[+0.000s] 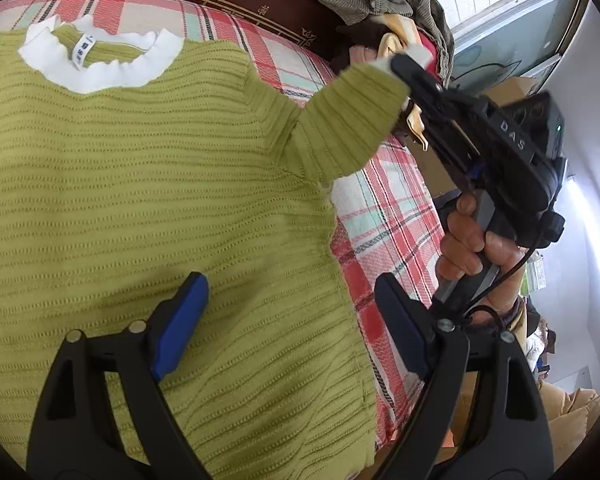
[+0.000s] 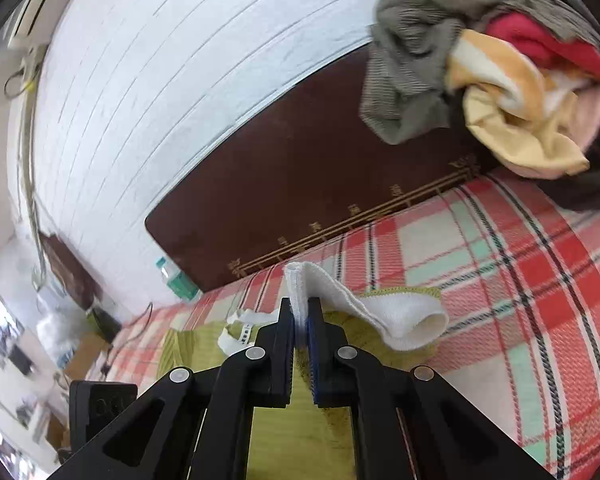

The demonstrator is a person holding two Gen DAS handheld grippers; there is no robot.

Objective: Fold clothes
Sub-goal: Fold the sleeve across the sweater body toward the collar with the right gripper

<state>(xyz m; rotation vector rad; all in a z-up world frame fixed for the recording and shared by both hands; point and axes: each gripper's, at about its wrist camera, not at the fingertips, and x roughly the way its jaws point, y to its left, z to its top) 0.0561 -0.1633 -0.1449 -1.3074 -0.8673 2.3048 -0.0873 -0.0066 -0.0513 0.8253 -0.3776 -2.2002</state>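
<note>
A green knit sweater (image 1: 140, 184) with a white collar (image 1: 100, 68) lies flat on the plaid bed cover (image 1: 396, 220). Its right sleeve (image 1: 352, 120) is lifted off the bed. My right gripper (image 2: 300, 312) is shut on the sleeve's white cuff (image 2: 380, 312), which sticks up between the pads and loops to the right. In the left wrist view the same right gripper (image 1: 400, 64) is held by a hand (image 1: 468, 240) above the bed's right side. My left gripper (image 1: 288, 320) hovers open over the sweater's lower body, with nothing between its blue pads (image 1: 180, 320).
A heap of clothes (image 2: 500, 60) in grey, red and yellow lies at the bed's far right corner against the dark headboard (image 2: 300, 184). A white wall (image 2: 180, 80) rises behind it. A plastic bottle (image 2: 176, 280) stands beside the headboard at the left.
</note>
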